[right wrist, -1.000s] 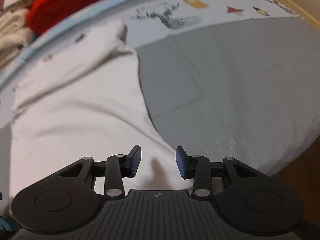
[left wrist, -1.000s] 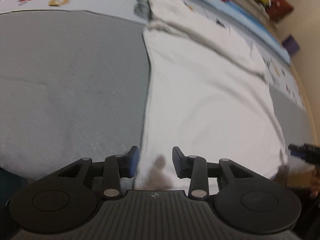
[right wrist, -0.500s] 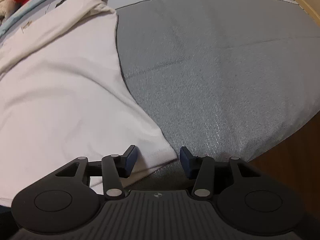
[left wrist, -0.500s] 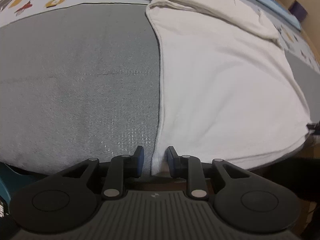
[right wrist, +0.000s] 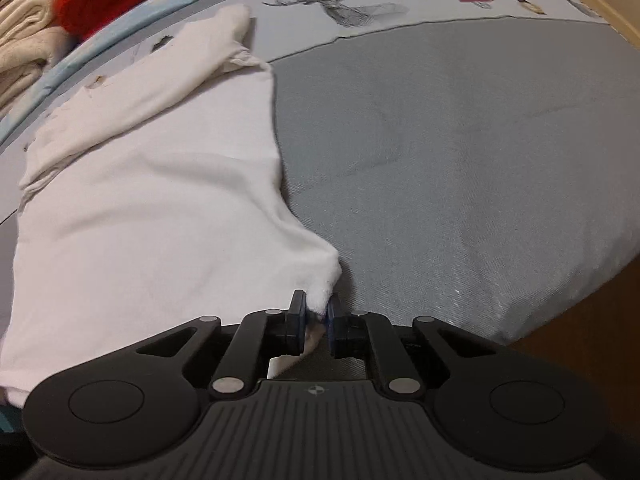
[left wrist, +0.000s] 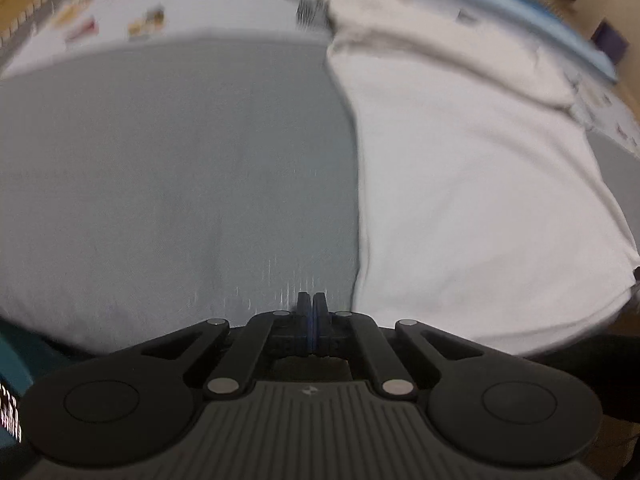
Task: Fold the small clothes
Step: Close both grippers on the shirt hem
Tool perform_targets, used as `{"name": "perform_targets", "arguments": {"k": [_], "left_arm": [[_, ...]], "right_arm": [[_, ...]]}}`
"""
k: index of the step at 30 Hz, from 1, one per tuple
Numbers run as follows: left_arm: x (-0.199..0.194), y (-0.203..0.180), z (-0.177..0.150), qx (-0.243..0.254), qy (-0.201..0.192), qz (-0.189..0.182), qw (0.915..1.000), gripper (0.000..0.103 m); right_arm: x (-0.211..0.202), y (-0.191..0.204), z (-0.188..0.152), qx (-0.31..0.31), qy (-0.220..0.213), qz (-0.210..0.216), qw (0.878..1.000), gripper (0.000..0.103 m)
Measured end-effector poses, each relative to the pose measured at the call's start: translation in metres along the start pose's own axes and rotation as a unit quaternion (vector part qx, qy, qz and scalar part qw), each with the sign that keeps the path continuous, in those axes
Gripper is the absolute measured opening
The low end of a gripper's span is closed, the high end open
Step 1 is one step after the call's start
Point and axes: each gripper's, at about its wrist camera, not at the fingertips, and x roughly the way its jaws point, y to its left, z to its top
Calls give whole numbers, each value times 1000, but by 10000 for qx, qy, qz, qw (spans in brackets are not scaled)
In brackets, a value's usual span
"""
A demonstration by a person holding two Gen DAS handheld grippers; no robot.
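We see a white garment (right wrist: 152, 216) spread flat on a grey cloth (right wrist: 460, 160) that covers the bed, with its far end bunched up near a printed sheet (right wrist: 348, 4) with a deer drawing. Our right gripper (right wrist: 316, 316) has its jaws pinched on the garment's near right corner, which is lifted slightly into a peak. Our left gripper (left wrist: 311, 312) has its jaws pressed together over the grey cloth (left wrist: 180, 168), just beside the garment's (left wrist: 472, 184) left edge; we cannot tell whether any fabric is caught between them. The left view is blurred.
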Motion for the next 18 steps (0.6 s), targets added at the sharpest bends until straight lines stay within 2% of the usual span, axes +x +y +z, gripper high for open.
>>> {"name": "perform_targets", "arguments": {"k": [1,2,4,5,6,8,13,14,15,16,18], "left_arm": [[3,1,1,-71,84,-161,9998,1],[2,2,4,-146,10,-278,9995,3],[-3,4,8,-275,-173,-446,9985,14],[-5,6,10,-396,-226,-551,9974,27],[-5,6,11,-482,-229,-613,9967,34],[0,3,13,-512,-136,-676,9963,34],[22,-14,13,-22,140,-491,9987,34],[25,-19,15,119,143,-403,9990,26],[25,-22,15,238,120,-354,9990,6],[24,-23,15,301,74,-345,9989,6],[18,-21,12,292,-48,-365,9989,5]], "right_arm": [[5,-1,0,15,116,-130,9998,11],[12,-2,-1,50,278,-180,9994,14],[21,-1,-3,43,500,-240,9985,18],[21,0,-4,38,463,-288,9985,24],[20,0,-3,41,425,-336,9985,27],[18,1,-1,92,340,-402,9986,37],[25,1,0,-9,414,-500,9979,38],[26,3,0,-99,402,-509,9978,36],[28,4,1,-170,395,-504,9978,30],[29,4,1,-222,381,-433,9981,12],[26,6,2,-195,297,-242,9991,10]]}}
